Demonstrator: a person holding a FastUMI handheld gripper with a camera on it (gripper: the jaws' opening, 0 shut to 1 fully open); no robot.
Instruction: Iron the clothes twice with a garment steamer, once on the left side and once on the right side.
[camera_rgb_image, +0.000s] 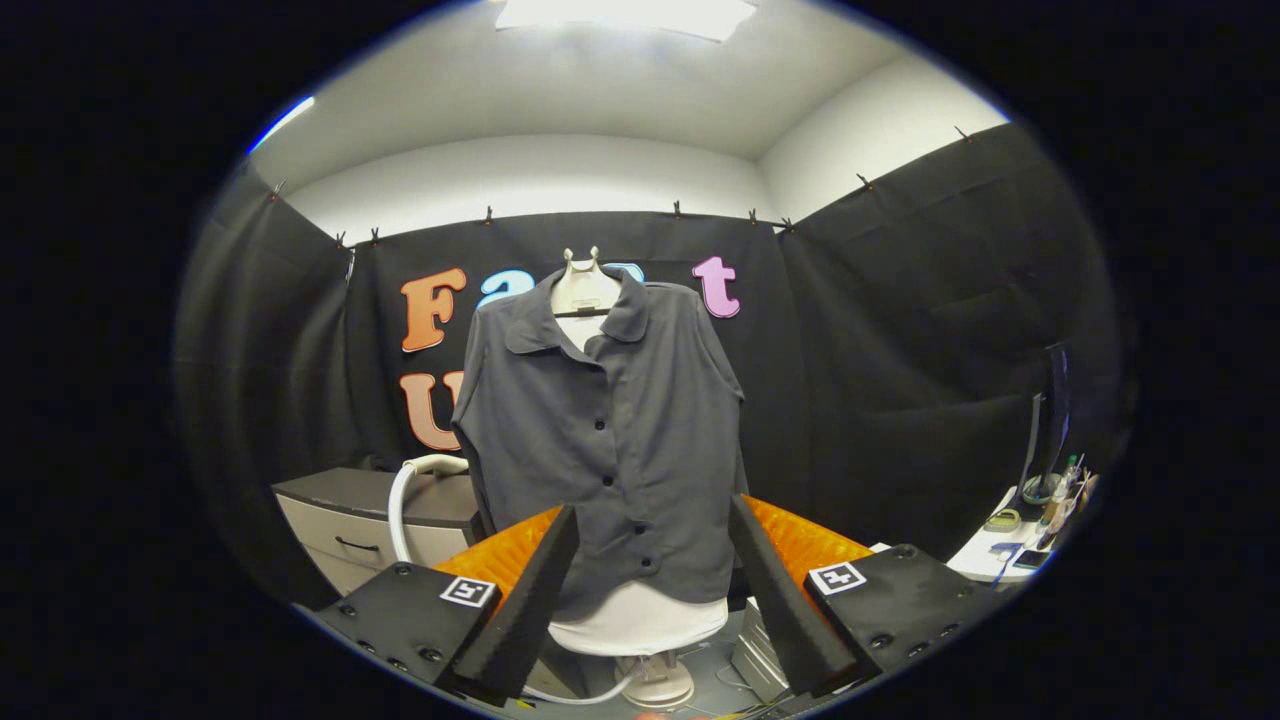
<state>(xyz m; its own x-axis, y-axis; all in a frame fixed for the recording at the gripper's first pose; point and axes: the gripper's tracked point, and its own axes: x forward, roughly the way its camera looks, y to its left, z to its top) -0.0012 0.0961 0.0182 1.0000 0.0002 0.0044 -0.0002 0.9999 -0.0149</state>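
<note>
A dark grey button-up shirt (610, 430) hangs on a white mannequin torso (640, 620) straight ahead, beyond my fingers. A white steamer hose (405, 500) curves up at the shirt's left side, its head hidden behind the shirt's edge. My gripper (652, 520) is open, with the fingers (540, 590) wide apart and nothing between them. The lower part of the shirt shows in the gap, some way off.
A low cabinet with a drawer (360, 520) stands left of the mannequin. A white desk (990, 560) with a monitor (1050, 420) and small items is at the right. The mannequin's round base (655, 685) and cables lie on the floor below.
</note>
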